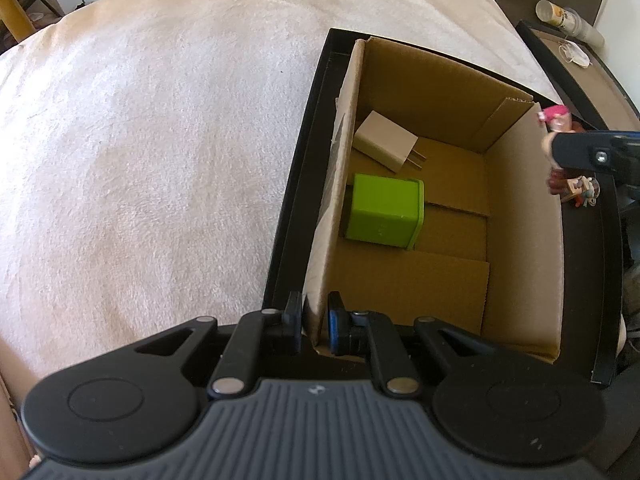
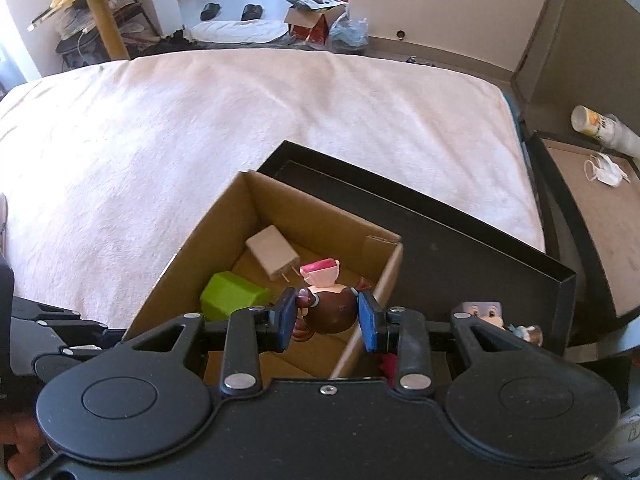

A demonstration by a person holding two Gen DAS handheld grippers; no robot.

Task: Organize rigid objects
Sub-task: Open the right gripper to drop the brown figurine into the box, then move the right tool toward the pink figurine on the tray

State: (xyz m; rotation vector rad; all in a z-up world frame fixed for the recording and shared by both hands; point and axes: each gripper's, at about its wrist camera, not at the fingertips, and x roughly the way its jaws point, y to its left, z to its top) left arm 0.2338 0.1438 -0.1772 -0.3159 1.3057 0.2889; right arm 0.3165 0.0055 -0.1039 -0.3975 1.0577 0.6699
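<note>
The right tongs (image 2: 327, 320) are clamping a small brown-headed figurine (image 2: 331, 309), hanging just over the right wall of the cardboard box (image 2: 188, 240). Open floor is lying ahead and left of them, short of the green cube (image 2: 230, 295) and white charger (image 2: 273, 256). The left tongs (image 1: 316, 322) are pinching narrow on the box's left wall, steadying it on the bed (image 2: 240, 120).

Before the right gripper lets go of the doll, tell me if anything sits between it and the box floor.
Nothing visible does. The doll in the right gripper hangs over the cardboard box; the white charger and green cube lie farther left, leaving bare cardboard below.
</note>
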